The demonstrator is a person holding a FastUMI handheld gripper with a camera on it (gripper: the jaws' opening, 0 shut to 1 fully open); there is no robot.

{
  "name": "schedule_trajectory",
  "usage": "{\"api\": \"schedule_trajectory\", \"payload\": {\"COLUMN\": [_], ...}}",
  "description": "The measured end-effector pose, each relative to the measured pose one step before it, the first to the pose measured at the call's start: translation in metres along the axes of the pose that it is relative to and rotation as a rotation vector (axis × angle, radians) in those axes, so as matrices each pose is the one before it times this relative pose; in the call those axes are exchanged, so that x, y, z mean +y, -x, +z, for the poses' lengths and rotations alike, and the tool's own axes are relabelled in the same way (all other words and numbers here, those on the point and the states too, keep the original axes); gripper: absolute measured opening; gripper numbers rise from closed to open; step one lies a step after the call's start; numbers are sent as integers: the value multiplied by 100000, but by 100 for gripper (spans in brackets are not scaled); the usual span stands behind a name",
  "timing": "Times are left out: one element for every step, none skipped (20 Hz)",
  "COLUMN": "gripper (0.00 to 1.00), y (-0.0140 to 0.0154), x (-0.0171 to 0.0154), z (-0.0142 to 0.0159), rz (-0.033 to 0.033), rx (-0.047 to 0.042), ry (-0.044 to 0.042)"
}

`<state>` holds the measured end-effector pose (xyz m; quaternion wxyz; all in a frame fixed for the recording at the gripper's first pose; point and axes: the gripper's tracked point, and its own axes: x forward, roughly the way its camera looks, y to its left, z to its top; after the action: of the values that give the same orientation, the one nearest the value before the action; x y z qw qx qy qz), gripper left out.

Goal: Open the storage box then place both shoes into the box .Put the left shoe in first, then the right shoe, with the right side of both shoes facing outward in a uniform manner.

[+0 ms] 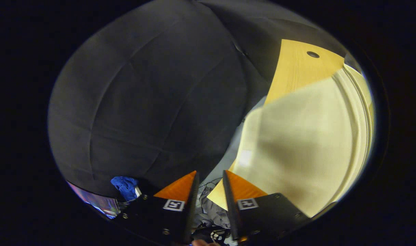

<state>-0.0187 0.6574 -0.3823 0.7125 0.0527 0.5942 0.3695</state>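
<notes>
My gripper point(210, 172) is tilted and points at the black cloth wall, its fingers a narrow gap apart with nothing between them. Just ahead and to the right of the right finger rises a large pale cream surface point(296, 143) with ribbed edges on its far side. It looks like a wall or lid of the storage box, seen very close; I cannot tell which. It lies over the light wooden tabletop point(296, 68).
The wooden tabletop has a dark round hole point(312, 54) near its far corner. Beyond the table's edge, between the fingers, lie grey cables and clutter point(208, 205). A blue cloth point(125, 186) and a glowing screen point(98, 201) sit left of the left finger.
</notes>
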Motion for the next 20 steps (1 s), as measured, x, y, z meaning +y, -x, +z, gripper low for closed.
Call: {"api": "schedule_trajectory", "payload": {"gripper": [63,81,85,88,93,93,93,93,93,93,93,93,93,93,93,93,93,93,93,93], "y": [907,1051,1462,1336,1462,1530,1501,1762,1685,1646,1550,1399,1404,1540,1399,1391,1224,1147,1237,1080], "x": [292,149,-314,15,117,-379,-290,-740,-911,-530,-600,-842,-1122,-918,-796,-1223,-1240,-1434,-1472,-1560], "z": [499,328,489,354,244,233,114,103,181,217,-61,173,-10,-59,-77,10,-84,8,-198,120], "rz": [1953,153,-1196,244,45,-528,-92,-1155,-1386,465,368,163,176,-247,-127,-753,-945,-1296,-1975,-1581], "rx": [-444,-323,-387,-173,-504,-136,-93,147,-424,-1264,-922,-518,-42,-282,-271,-240,-388,-548,-1168,-1571], "ry": [3011,3094,2874,2100,1062,1507,1389,1054,1056,-23,-511,-1047,-1178,-820,-645,-253,-417,-595,-1303,-2017]}}
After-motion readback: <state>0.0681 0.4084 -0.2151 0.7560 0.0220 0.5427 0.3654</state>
